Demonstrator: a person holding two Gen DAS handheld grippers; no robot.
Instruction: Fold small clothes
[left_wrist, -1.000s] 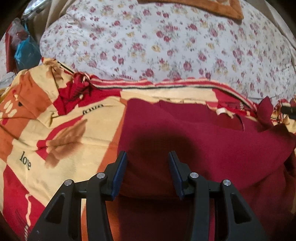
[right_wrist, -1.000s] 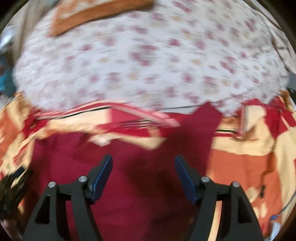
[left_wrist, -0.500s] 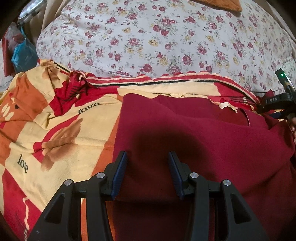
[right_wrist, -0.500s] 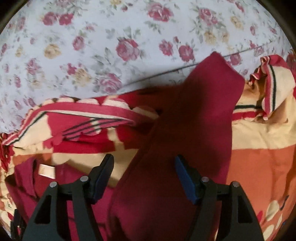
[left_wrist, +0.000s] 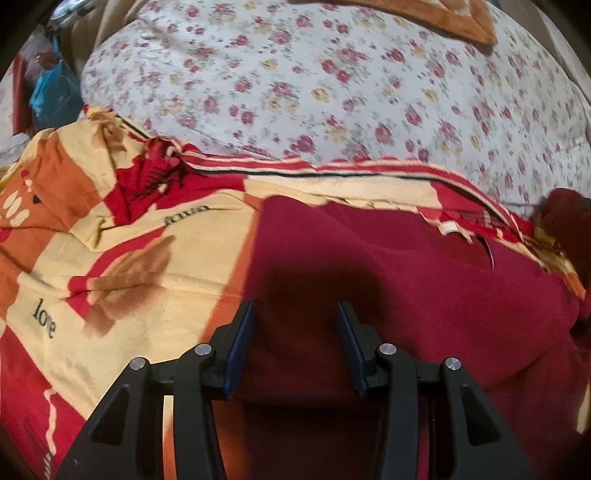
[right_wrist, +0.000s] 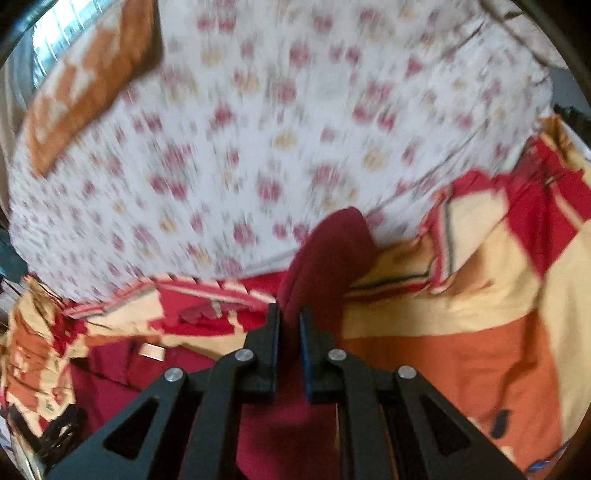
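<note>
A dark red small garment (left_wrist: 406, 280) lies spread on a red, orange and cream blanket (left_wrist: 122, 258); its neck opening with a white label (left_wrist: 448, 227) faces the far side. My left gripper (left_wrist: 295, 321) is open and hovers over the garment's left part, touching nothing that I can see. In the right wrist view my right gripper (right_wrist: 290, 317) is shut on the garment's sleeve (right_wrist: 328, 254), which sticks up past the fingertips. The garment's body (right_wrist: 122, 373) lies at the lower left there.
A white flowered bedsheet (left_wrist: 332, 92) covers the bed beyond the blanket. An orange-brown mat (left_wrist: 436, 14) lies at the far edge. Blue and red bags (left_wrist: 48, 88) sit at the far left. The left gripper's dark shape (right_wrist: 55, 428) shows in the right view's lower left.
My right gripper has shut on the sleeve and drawn back, lifting it. The left gripper stays open and has shifted only slightly over the garment.
</note>
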